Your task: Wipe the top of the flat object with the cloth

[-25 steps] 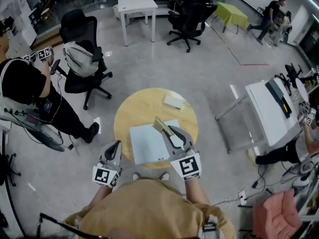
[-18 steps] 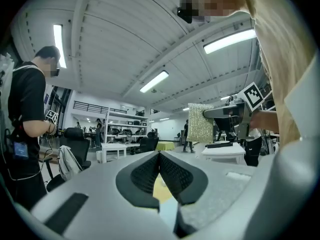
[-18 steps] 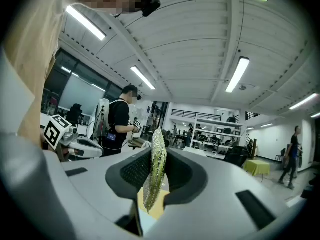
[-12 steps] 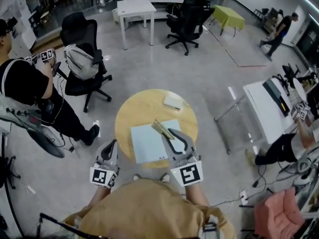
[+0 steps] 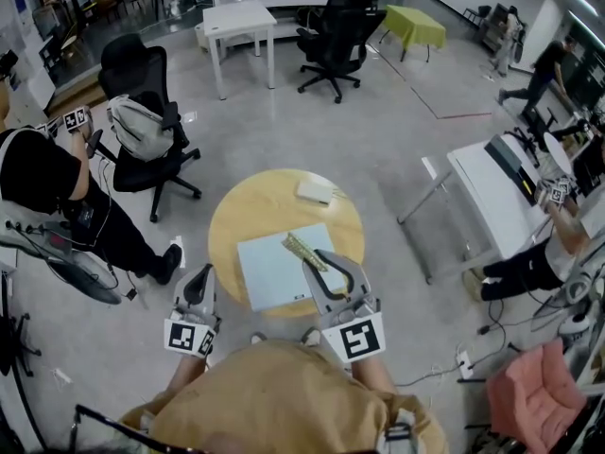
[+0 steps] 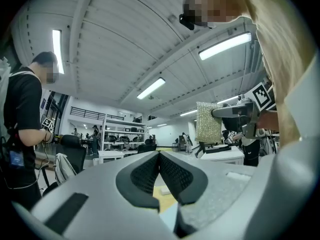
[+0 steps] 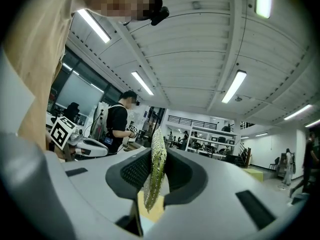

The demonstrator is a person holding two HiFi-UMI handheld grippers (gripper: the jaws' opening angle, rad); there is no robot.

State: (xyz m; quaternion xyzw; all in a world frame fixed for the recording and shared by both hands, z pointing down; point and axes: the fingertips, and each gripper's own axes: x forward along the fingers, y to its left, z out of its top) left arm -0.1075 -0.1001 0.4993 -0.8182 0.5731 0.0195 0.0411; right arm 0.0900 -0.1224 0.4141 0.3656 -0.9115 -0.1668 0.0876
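Observation:
A pale flat square board (image 5: 274,277) lies on the round yellow table (image 5: 246,218). My right gripper (image 5: 316,261) is shut on a yellow-green knitted cloth (image 5: 304,251), held up over the board's right edge; the cloth (image 7: 155,174) stands pinched between the jaws in the right gripper view. My left gripper (image 5: 202,283) hangs at the table's near left edge, off the board, its jaws closed with nothing between them (image 6: 159,173). From the left gripper view the cloth (image 6: 208,121) shows in the other gripper.
A small white block (image 5: 316,191) rests at the table's far right. A person in black (image 5: 43,183) stands at the left by an office chair (image 5: 142,121). A white desk (image 5: 496,201) is at the right, another white table (image 5: 238,17) farther back.
The right gripper and cloth have shifted slightly left over the board as the head view drifted. The left gripper stays low at the table's edge.

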